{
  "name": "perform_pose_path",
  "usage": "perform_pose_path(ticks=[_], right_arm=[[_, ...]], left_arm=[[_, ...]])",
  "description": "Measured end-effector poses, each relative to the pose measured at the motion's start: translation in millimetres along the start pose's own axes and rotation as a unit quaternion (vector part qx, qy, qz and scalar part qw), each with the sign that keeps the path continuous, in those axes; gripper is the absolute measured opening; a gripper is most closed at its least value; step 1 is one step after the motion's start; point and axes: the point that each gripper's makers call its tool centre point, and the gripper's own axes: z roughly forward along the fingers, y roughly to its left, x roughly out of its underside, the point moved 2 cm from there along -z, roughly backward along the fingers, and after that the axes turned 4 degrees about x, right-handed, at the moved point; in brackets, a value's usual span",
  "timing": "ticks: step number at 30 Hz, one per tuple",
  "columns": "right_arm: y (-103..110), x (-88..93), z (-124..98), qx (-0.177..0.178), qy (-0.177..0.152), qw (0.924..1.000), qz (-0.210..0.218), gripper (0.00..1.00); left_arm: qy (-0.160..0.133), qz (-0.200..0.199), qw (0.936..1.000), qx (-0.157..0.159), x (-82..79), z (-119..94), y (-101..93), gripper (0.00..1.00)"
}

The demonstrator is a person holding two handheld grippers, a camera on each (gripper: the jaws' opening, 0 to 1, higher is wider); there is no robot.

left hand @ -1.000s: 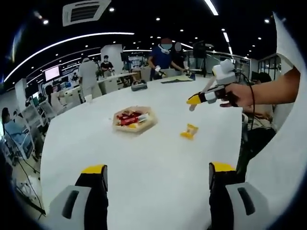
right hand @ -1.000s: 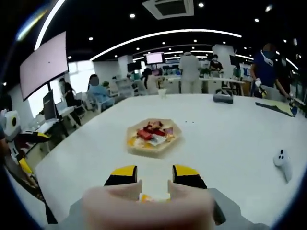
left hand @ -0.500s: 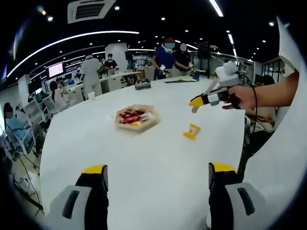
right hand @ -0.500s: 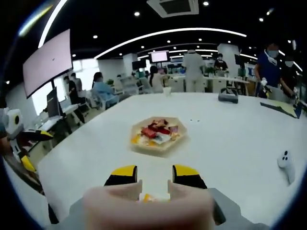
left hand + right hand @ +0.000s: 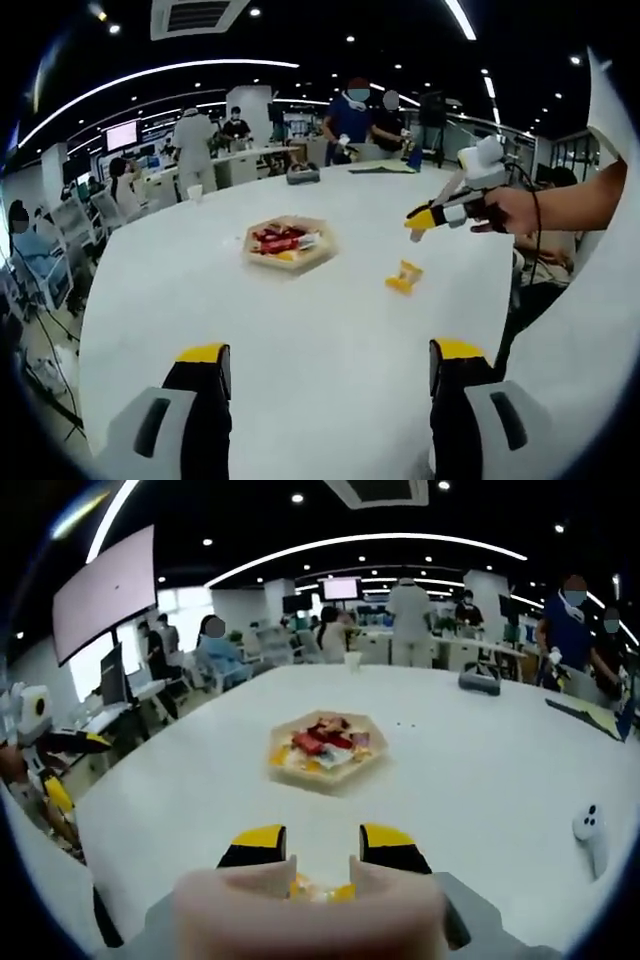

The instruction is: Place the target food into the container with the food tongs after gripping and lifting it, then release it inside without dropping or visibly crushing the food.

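Snack (image 5: pixel 318 889), yellow, peeks up low between your right gripper's (image 5: pixel 322 852) parted jaws, which clasp nothing. In the left gripper view it lies on the white table (image 5: pixel 300 340), below that hovering gripper and apart from it. Your left gripper (image 5: pixel 325 365) gapes wide, empty. Farther out sits the tray (image 5: pixel 325 770) of wrapped snacks, well apart. People stand at desks beyond.

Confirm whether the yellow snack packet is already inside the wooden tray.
No. In the left gripper view the yellow snack packet lies on the white table, apart from the wooden tray.
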Motion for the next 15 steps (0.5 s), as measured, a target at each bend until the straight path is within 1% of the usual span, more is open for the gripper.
perform_pose_path(ticks=[4, 6, 7, 15], right_arm=[[-1.4, 6.0, 0.4, -0.012, 0.015, 0.9995, -0.025, 0.28], [-3.3, 9.0, 0.3, -0.019, 0.018, 0.9993, -0.028, 0.28], [-5.4, 12.6, 1.2, -0.021, 0.026, 0.9989, -0.031, 0.28], [-26.1, 27.2, 16.0, -0.011, 0.048, 0.998, -0.039, 0.28]], left_arm=[[0.004, 0.001, 1.0, -0.002, 1.5, 1.3, 1.5, 0.82], [0.004, 0.004, 1.0, 0.002, 1.5, 2.2, 0.4, 0.83], [0.004, 0.004, 1.0, 0.002, 1.3, 3.0, 0.0, 0.84], [0.013, 0.008, 0.9999, -0.003, 1.1, 3.3, -0.8, 0.84]])
